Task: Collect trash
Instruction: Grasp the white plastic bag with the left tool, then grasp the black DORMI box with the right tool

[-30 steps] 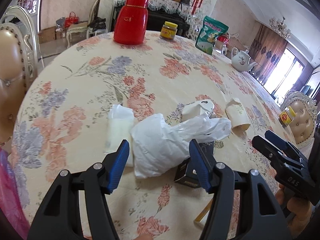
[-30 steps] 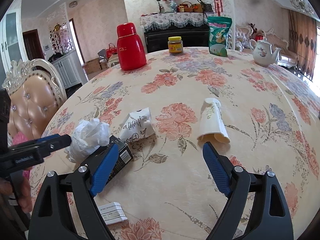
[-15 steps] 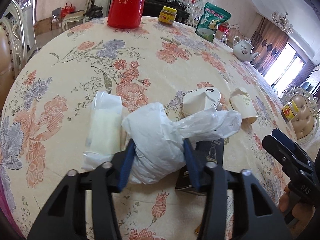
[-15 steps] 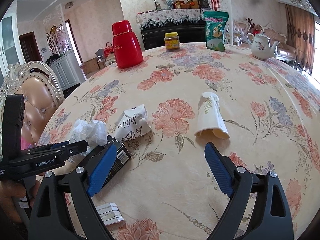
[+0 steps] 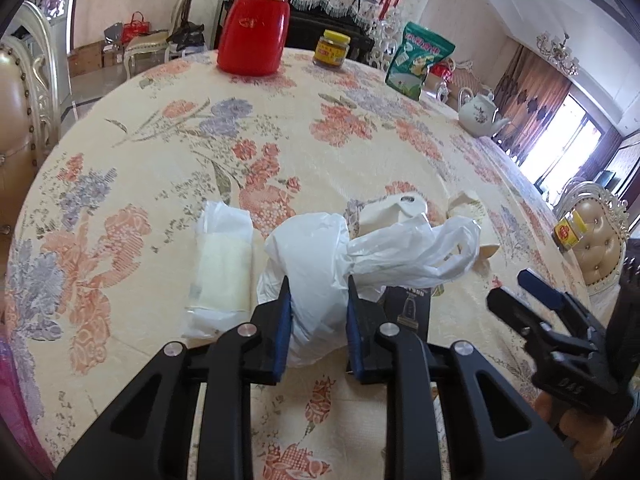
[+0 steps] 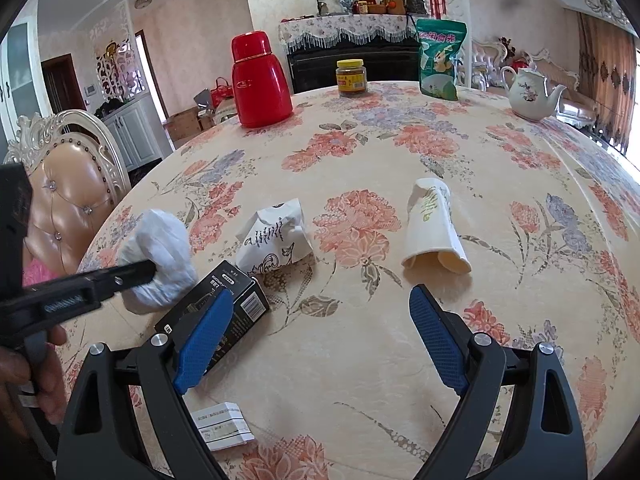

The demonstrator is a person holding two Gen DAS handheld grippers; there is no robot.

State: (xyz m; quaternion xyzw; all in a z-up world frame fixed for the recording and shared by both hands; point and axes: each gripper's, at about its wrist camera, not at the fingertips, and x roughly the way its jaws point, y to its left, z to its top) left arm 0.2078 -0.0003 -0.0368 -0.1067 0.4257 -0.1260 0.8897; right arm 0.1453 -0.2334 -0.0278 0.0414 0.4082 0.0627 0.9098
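Observation:
A crumpled white plastic bag (image 5: 316, 264) lies on the floral tablecloth. My left gripper (image 5: 318, 284) is closing its jaws on the bag's bunched end, and the blue pads press into it. The right wrist view shows the same bag (image 6: 160, 256) at the tip of the left gripper (image 6: 120, 276). My right gripper (image 6: 320, 296) is open above the cloth with nothing between its fingers. A black box (image 6: 224, 300) lies by its left finger. Beyond are a crushed white carton (image 6: 276, 236) and a paper cup (image 6: 434, 224) on its side.
A clear-wrapped white packet (image 5: 222, 268) lies left of the bag, and a white paper slip (image 6: 222, 426) lies near the front edge. A red thermos (image 6: 260, 80), jar (image 6: 351, 78), green snack bag (image 6: 440, 56) and teapot (image 6: 530, 92) stand at the far side. A padded chair (image 6: 72, 192) is at the left.
The left gripper's jaws have closed in from wide open onto the white plastic bag. The right gripper has stayed open in the same place.

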